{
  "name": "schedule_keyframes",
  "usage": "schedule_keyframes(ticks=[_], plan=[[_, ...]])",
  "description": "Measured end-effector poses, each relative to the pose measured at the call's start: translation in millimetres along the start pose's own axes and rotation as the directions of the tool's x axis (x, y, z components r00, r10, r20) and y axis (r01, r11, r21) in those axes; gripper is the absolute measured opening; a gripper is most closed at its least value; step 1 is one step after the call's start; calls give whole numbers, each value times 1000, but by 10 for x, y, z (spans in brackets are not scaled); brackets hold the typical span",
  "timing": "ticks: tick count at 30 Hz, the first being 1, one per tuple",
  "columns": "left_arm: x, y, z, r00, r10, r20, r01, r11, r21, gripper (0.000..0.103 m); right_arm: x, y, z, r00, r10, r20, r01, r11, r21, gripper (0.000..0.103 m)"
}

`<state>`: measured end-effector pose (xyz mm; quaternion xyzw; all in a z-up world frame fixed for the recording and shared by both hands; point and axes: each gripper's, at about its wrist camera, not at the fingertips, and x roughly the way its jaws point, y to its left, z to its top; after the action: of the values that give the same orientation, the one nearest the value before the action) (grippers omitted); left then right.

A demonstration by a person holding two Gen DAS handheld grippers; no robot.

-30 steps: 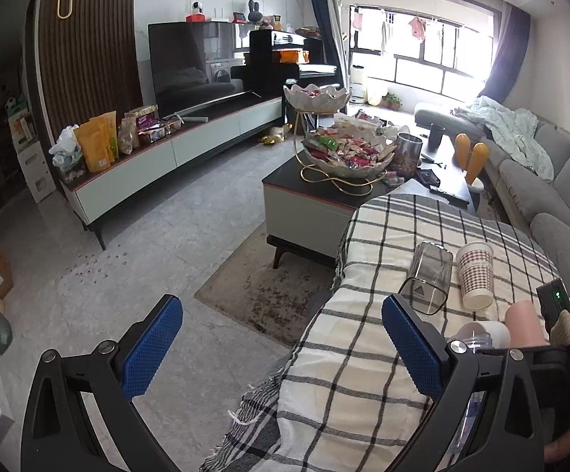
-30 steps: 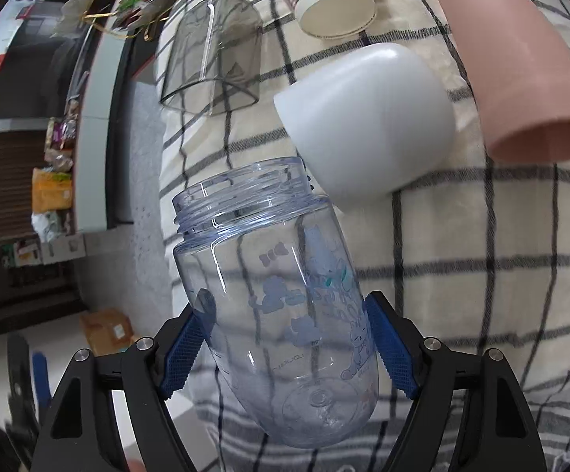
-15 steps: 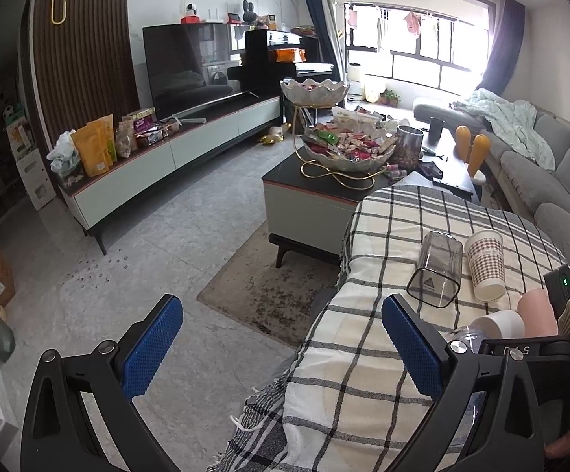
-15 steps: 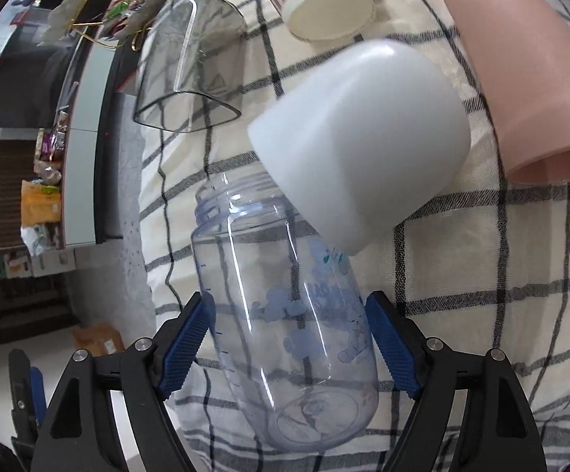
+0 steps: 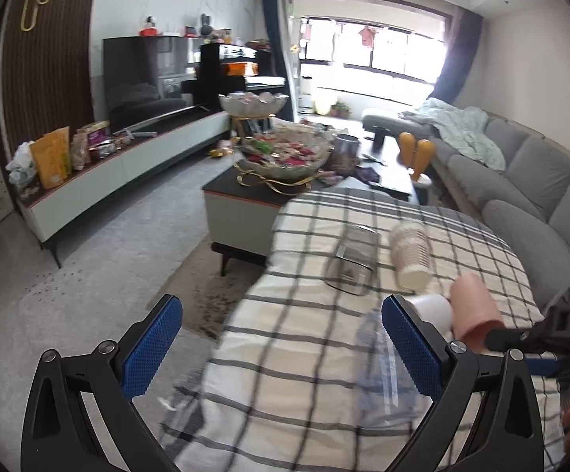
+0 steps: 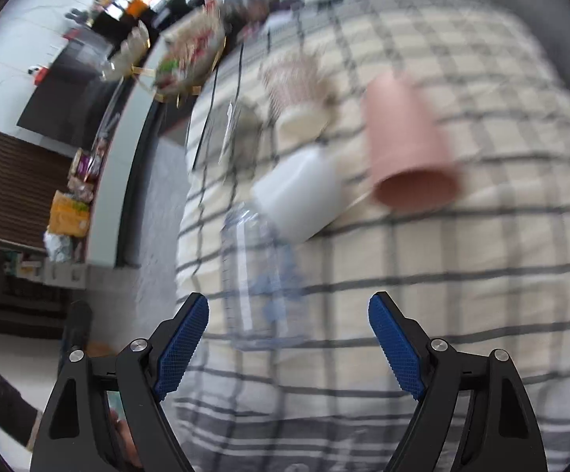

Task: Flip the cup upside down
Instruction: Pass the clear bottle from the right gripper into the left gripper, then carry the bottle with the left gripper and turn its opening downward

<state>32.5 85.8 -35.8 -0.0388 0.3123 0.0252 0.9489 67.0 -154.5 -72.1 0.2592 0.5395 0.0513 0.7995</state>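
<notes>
Noting release: my right gripper (image 6: 288, 338), clamped on the clear blue-printed plastic cup (image 6: 257, 275) half a second ago, now stands with fingers apart. Cup sits mouth-down on the checked cloth (image 6: 462, 275), touching the white cup (image 6: 300, 196). Flip looks done. Left gripper (image 5: 281, 350) spread, empty.

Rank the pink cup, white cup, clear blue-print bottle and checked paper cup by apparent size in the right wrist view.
1. Clear bottle, nearest the camera, which inflates it.
2. Pink cup.
3. White cup.
4. Checked paper cup, farthest away.
Heavy blur makes the pink-versus-bottle order unsure.
</notes>
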Motion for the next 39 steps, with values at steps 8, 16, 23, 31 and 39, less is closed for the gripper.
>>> schedule_keyframes(ticks=[8, 16, 23, 31, 39], plan=[[93, -533, -380, 997, -83, -4, 83, 995, 62, 103, -574, -420, -172, 964, -139, 228, 152, 987, -42, 86], [337, -822, -637, 997, -78, -28, 81, 988, 130, 103, -579, -586, -236, 970, -128, 207, 134, 991, -15, 86], [519, -926, -743, 996, -62, -68, 72, 986, 151, 98, -472, -650, -236, 978, -111, 177, 112, 994, 7, 86], [694, -958, -824, 988, -63, -140, 84, 986, 146, 72, -376, -686, -215, 984, -101, 150, 98, 995, 22, 86], [657, -957, -805, 989, -66, -134, 86, 986, 142, 72, -336, -697, -198, 986, -91, 141, 89, 996, 25, 86]])
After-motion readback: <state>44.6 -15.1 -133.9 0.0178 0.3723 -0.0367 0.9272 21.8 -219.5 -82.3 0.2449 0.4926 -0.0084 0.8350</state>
